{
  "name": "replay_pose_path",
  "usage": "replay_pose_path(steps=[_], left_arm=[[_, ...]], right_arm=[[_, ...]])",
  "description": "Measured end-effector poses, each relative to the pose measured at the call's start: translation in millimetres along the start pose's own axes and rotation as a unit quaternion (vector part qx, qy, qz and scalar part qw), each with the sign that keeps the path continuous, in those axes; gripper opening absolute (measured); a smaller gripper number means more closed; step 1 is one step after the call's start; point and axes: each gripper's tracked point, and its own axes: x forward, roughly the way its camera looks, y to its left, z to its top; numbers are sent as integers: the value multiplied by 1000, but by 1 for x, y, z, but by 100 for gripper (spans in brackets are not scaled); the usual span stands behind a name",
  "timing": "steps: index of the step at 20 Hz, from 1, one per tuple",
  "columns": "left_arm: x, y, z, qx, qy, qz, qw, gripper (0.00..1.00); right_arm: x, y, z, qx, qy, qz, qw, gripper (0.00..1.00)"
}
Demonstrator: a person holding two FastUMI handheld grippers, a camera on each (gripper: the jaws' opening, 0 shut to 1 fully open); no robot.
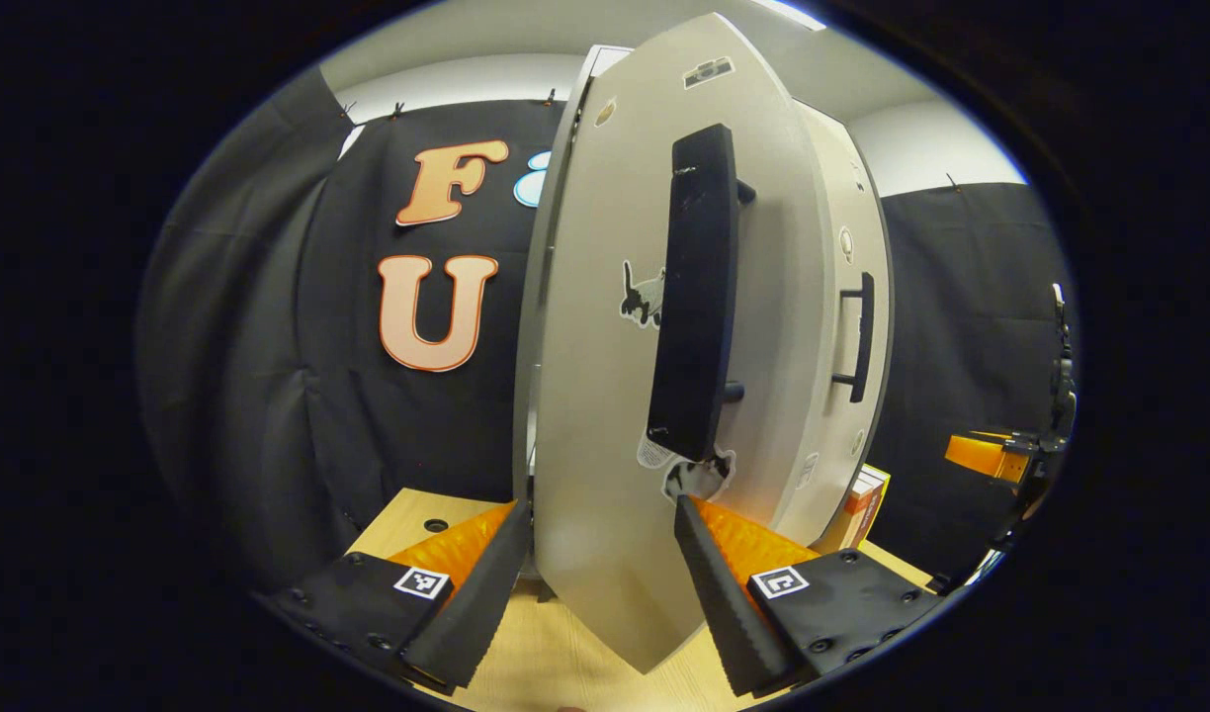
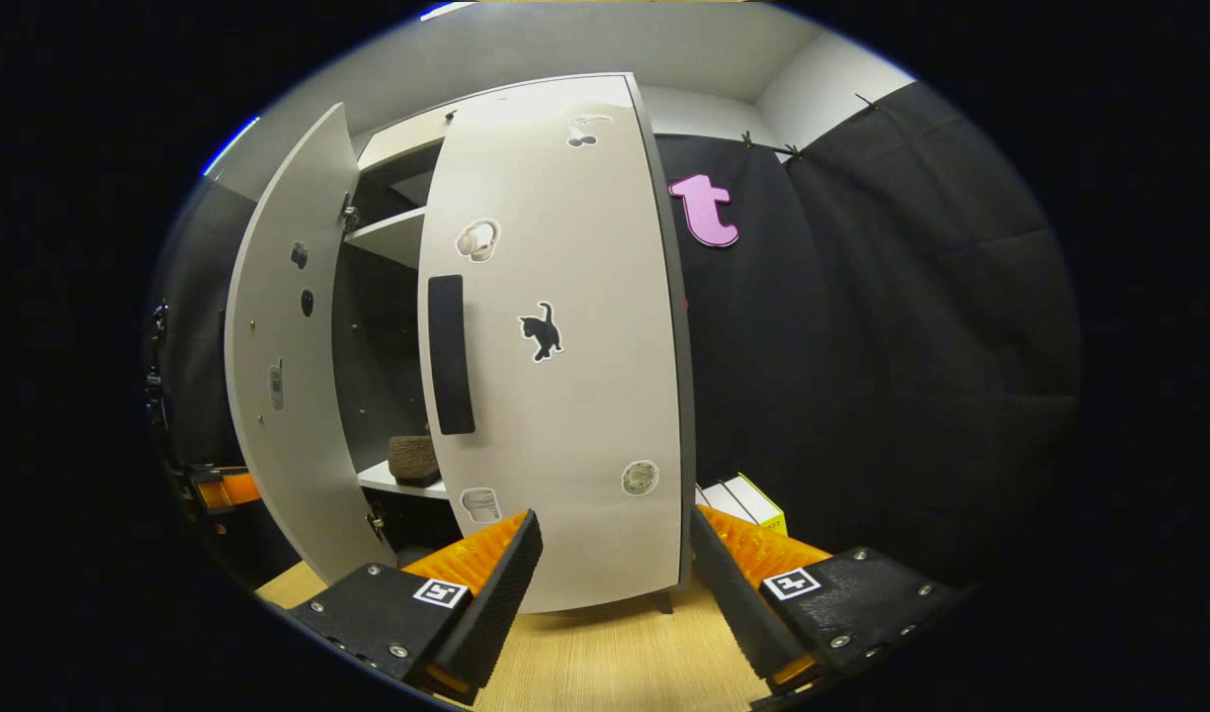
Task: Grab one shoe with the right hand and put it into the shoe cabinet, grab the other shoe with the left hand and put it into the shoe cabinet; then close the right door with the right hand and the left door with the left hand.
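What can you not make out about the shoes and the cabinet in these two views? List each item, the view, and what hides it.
- Shoes: right gripper view, one brown shoe shows on a shelf; the right door hides the rest, so a second shoe cannot be confirmed.
- Cabinet inside: left gripper view, the left door covers it.
- Box: left gripper view, mostly behind the cabinet.
- Box print: right gripper view, too small.

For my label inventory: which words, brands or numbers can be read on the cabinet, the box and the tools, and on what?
None can be read.
Left door and right door: the stickers are pictures; any print is too small.
Box beside the cabinet: print blurred, unreadable.
Marker squares on the right hand-held gripper: patterns, no words.
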Motion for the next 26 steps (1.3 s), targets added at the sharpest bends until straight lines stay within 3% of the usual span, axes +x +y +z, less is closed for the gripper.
replay_pose_path(steps=[5, 7, 10, 14, 26], left_arm=[[39, -19, -3, 1, -2, -15, 1000, 99], [57, -29, -6, -2, 3, -15, 1000, 94], [83, -40, -4, 13, 1, -10, 1000, 99], [101, -46, -8, 26, 8, -2, 1000, 97], [144, -51, -20, 25, 19, 16, 999, 97]], right_arm=[[-2, -16, 0, -2, 1, -16, 1000, 93], [-4, -24, 2, -7, -2, -24, 1000, 93], [-3, -33, 4, -2, -4, -33, 999, 93], [1, -41, 2, 0, -4, -41, 999, 93], [36, -34, 15, 12, 2, -34, 999, 93]])
